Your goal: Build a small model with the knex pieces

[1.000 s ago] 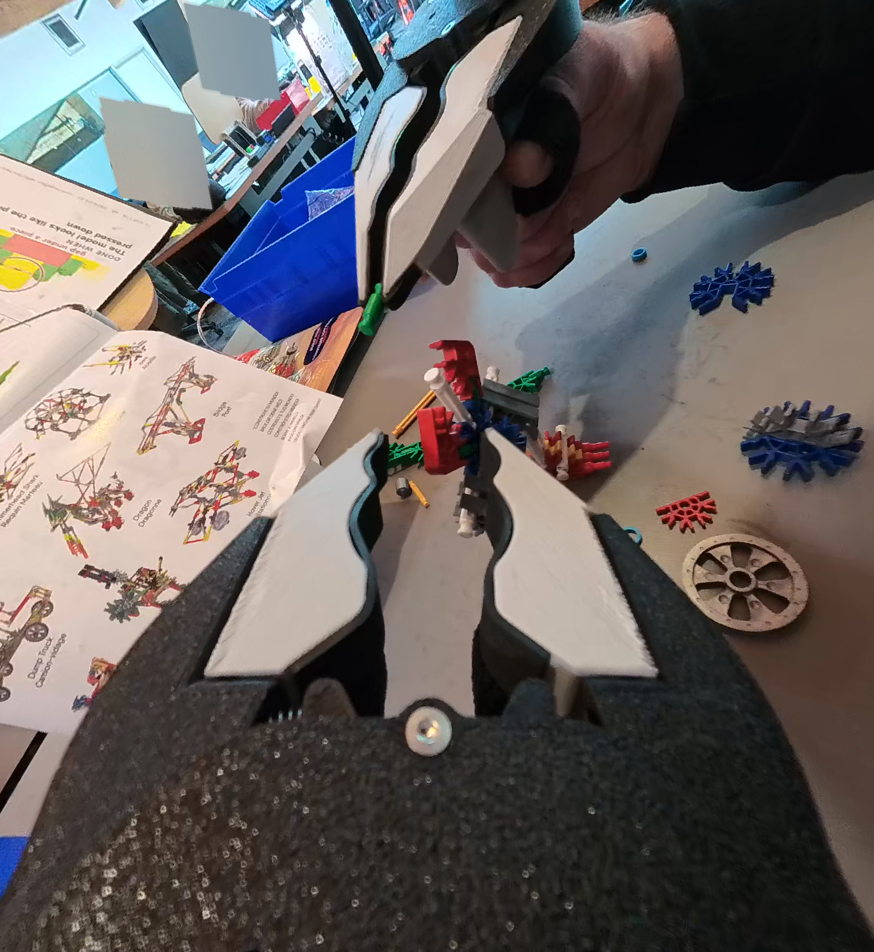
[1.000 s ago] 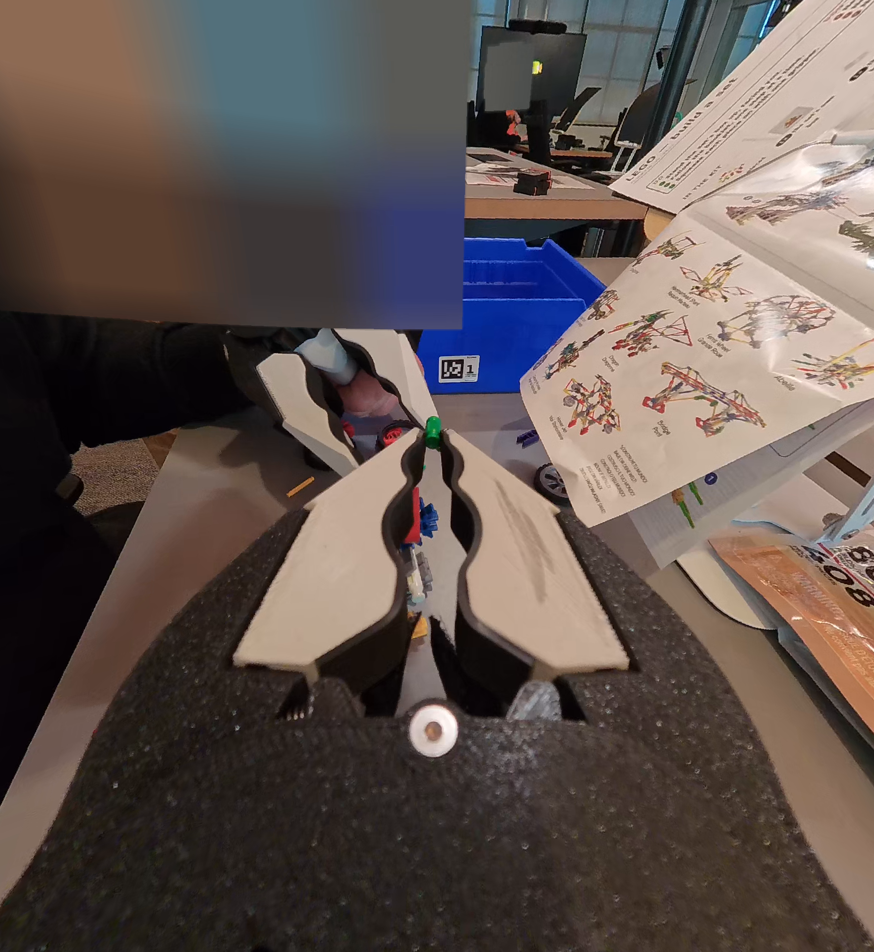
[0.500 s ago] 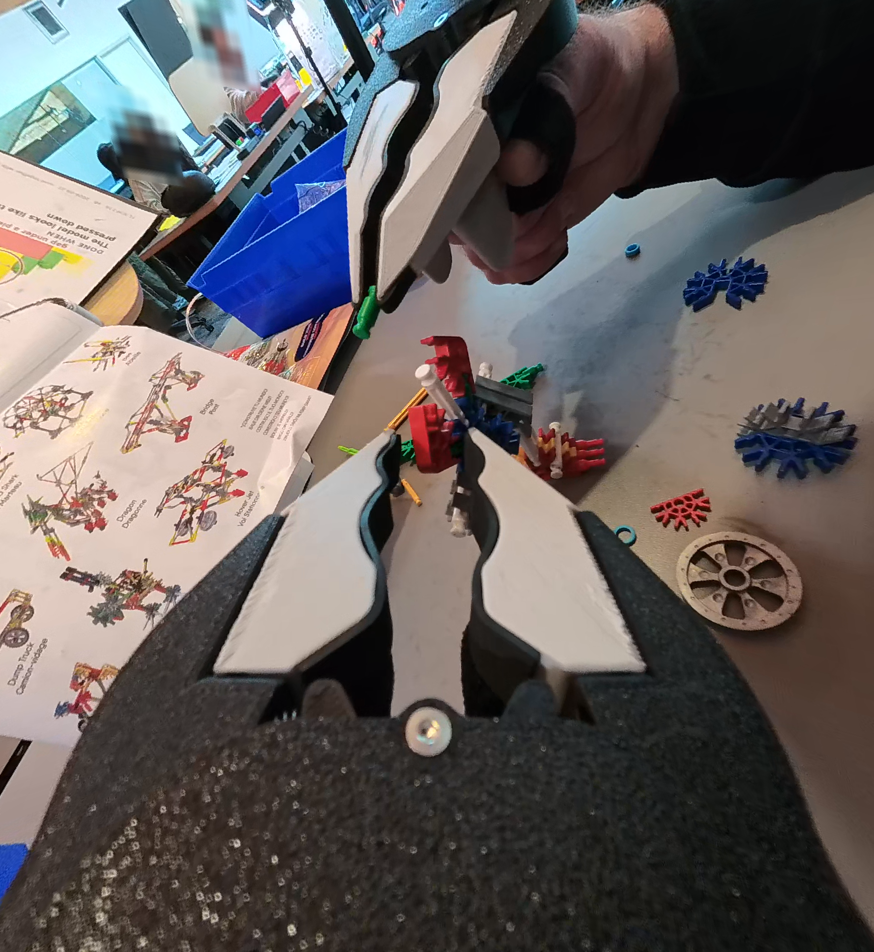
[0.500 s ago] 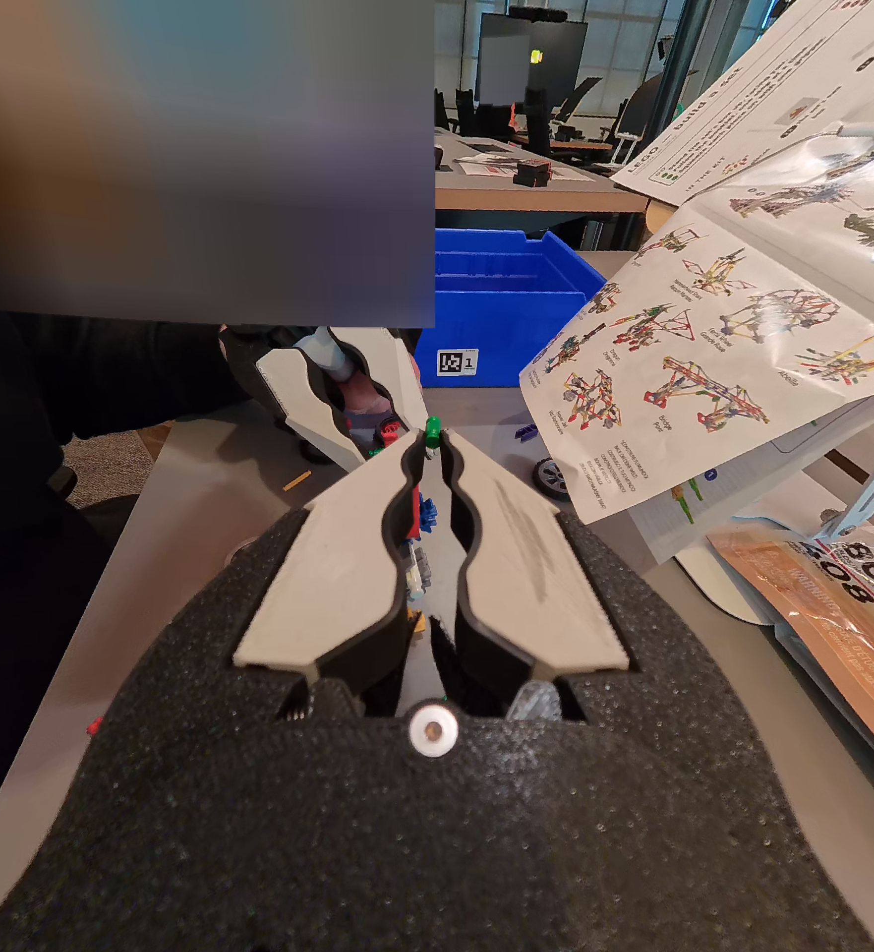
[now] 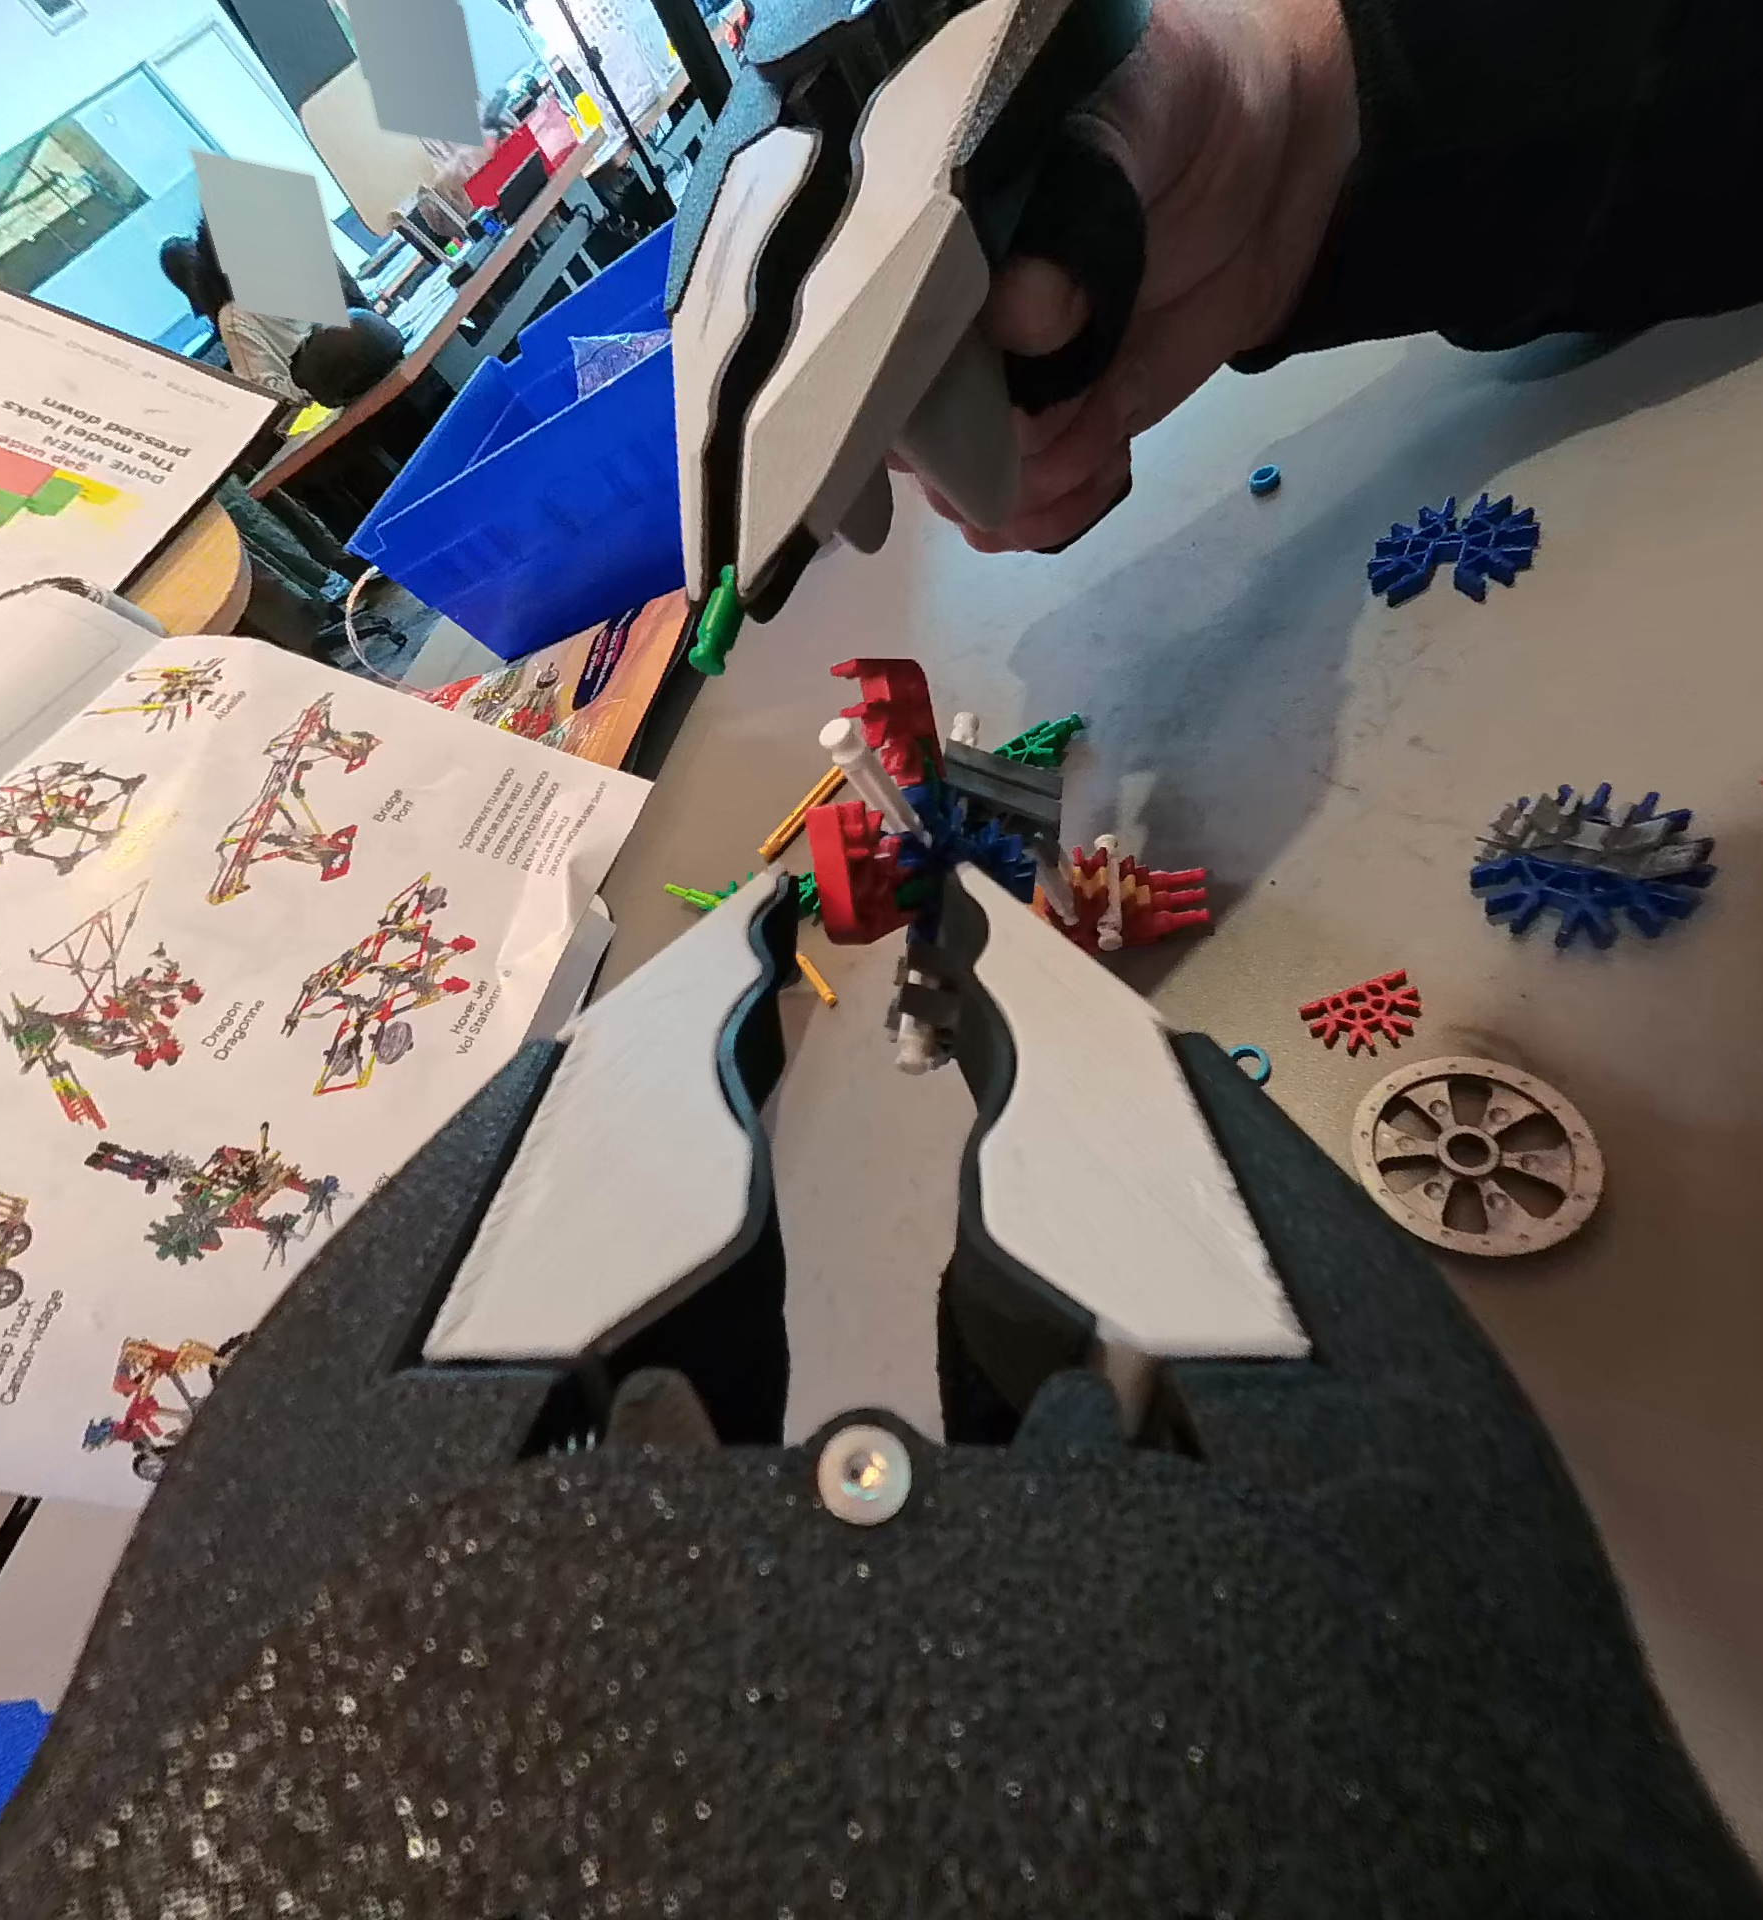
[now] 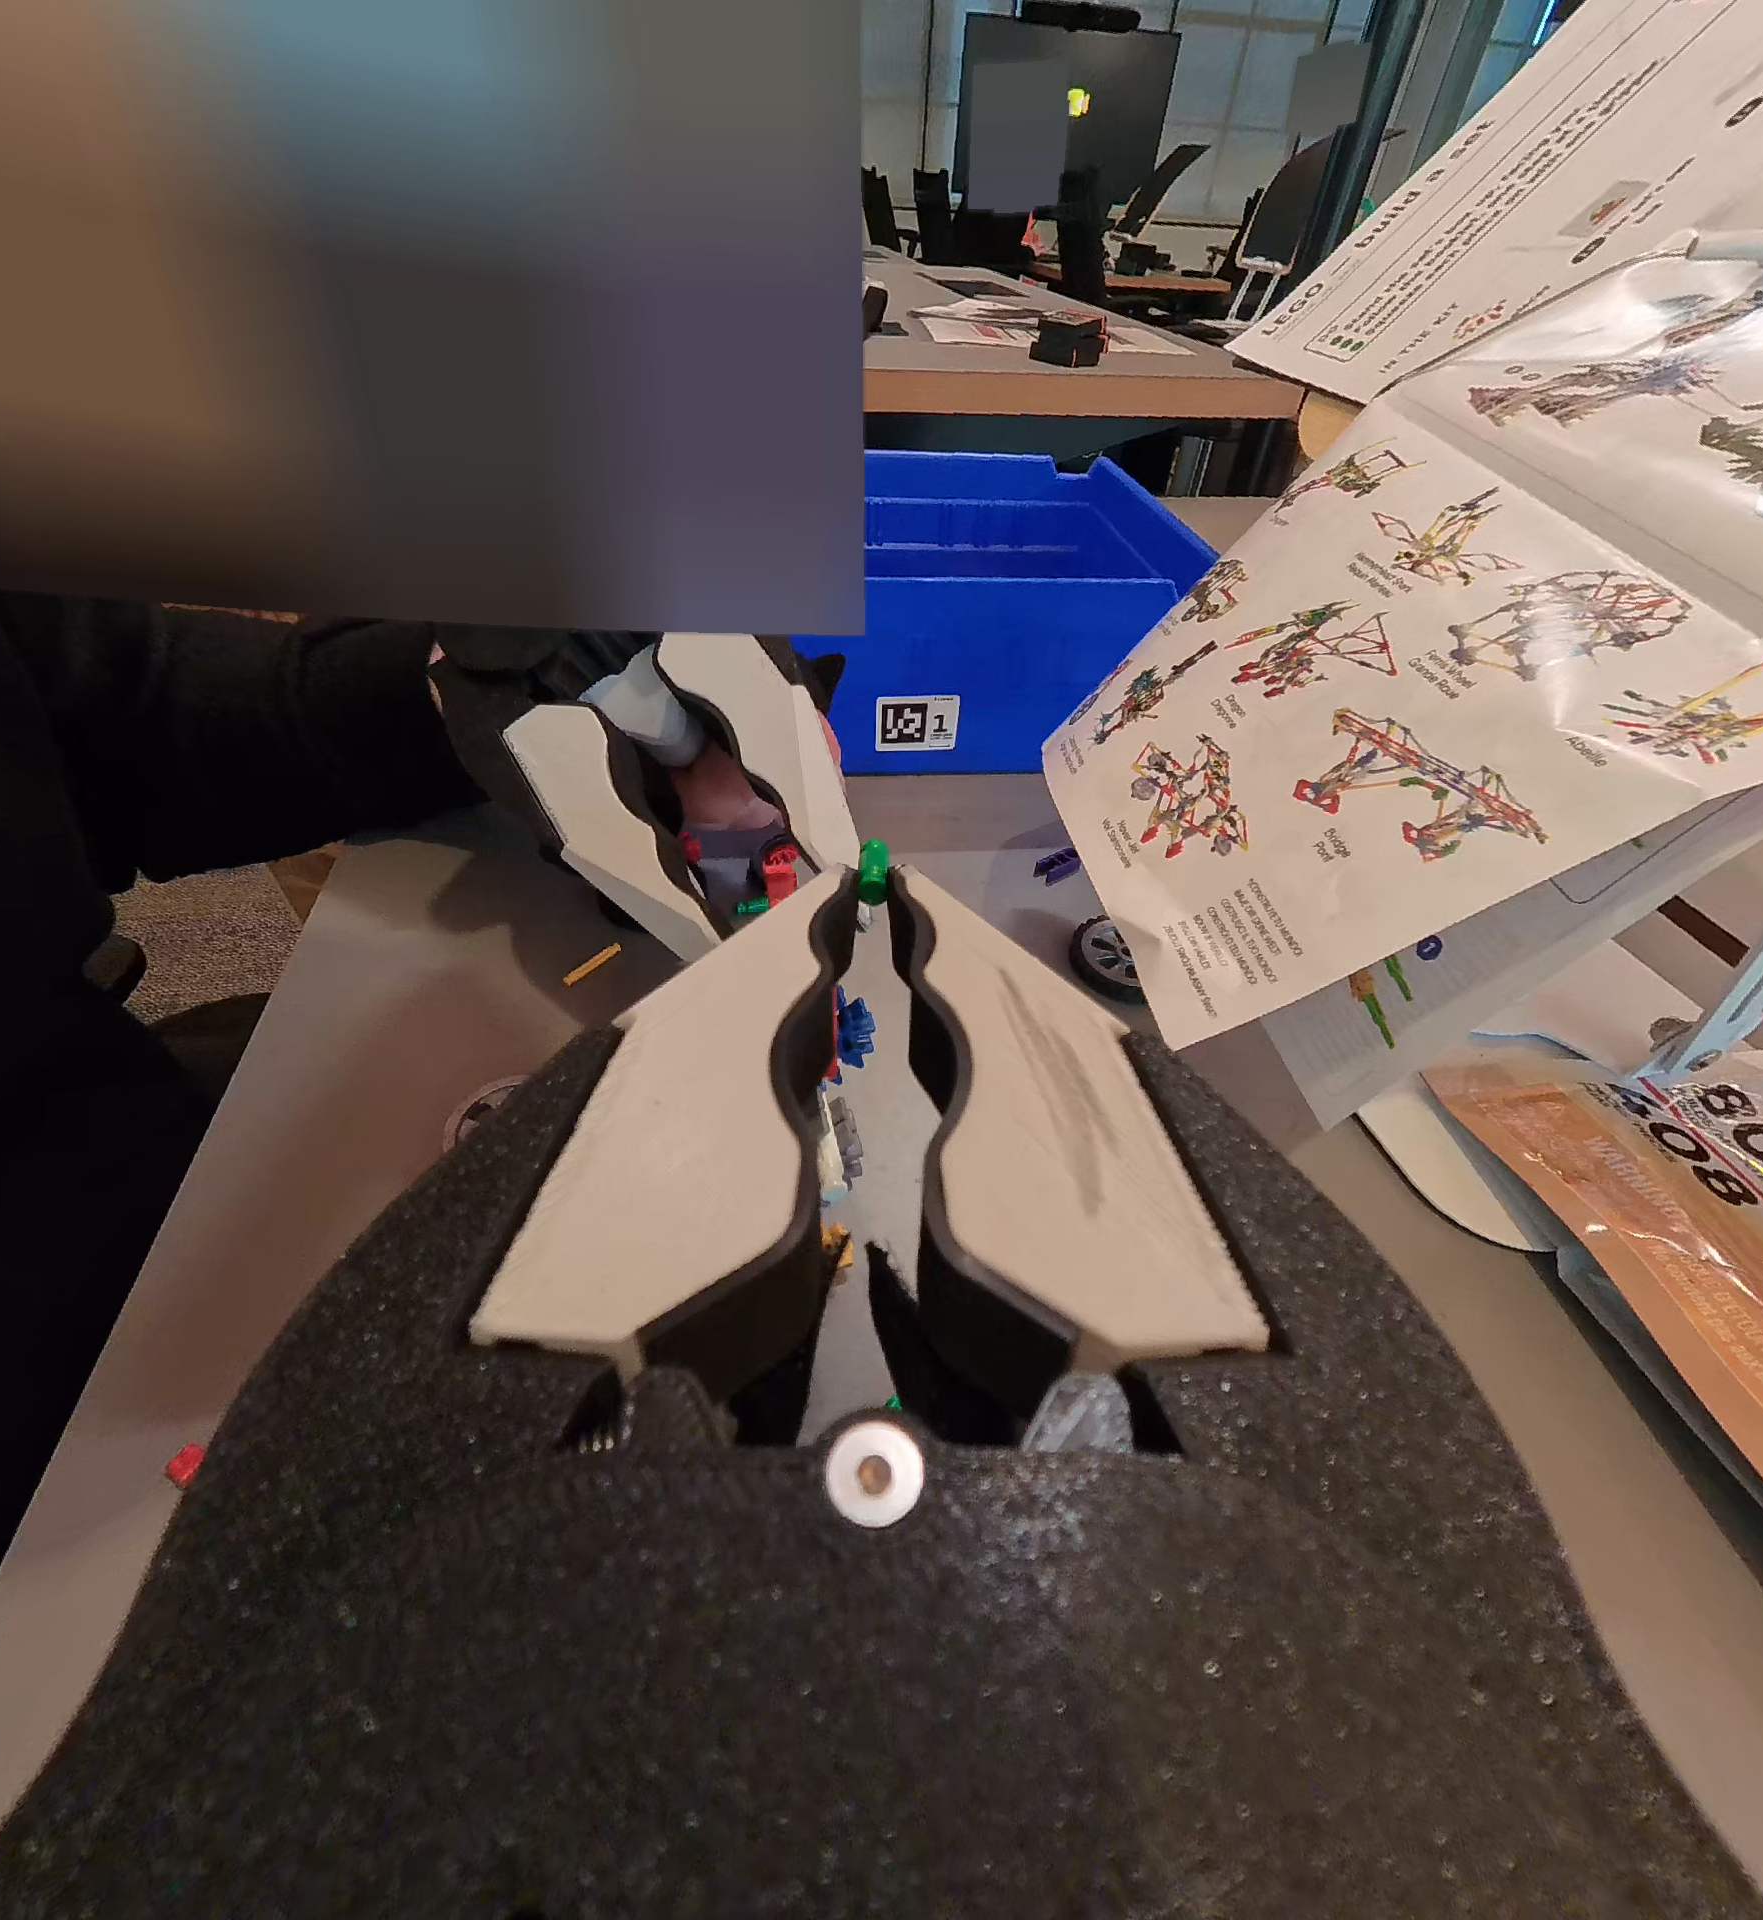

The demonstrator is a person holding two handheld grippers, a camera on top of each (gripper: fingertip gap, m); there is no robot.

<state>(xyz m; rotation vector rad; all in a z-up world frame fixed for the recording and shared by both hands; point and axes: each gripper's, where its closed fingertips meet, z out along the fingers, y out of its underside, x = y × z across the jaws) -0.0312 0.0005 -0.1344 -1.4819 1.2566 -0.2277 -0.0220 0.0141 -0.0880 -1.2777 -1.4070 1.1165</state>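
A cluster of red, blue, white and grey construction pieces [image 5: 898, 831] lies on the grey table [image 5: 1272, 727]. My left gripper [image 5: 872, 894] is open, its tips on either side of the cluster's near end; the right finger [image 5: 1064, 1091] lies against a grey-and-white rod. My right gripper [image 6: 872, 883] is shut on a small green rod [image 6: 872, 868]. In the left wrist view it hangs above the cluster [image 5: 731, 582], with the green rod [image 5: 716, 623] sticking out of its tips. The left gripper shows farther off in the right wrist view [image 6: 742, 883].
Loose on the table: blue connectors [image 5: 1453, 545], a blue-and-grey stack [image 5: 1594, 868], a red connector [image 5: 1360, 1008], a grey wheel hub [image 5: 1476, 1153]. An instruction sheet [image 5: 233, 987] lies left, a blue bin [image 5: 544, 488] behind. A black wheel [image 6: 1105, 956] and an orange bag [image 6: 1687, 1247] lie right. Left tips to right tips: about 5 cm.
My left gripper has narrowed a little and moved forward around the cluster's near end. My right gripper still holds the green rod and has barely shifted.
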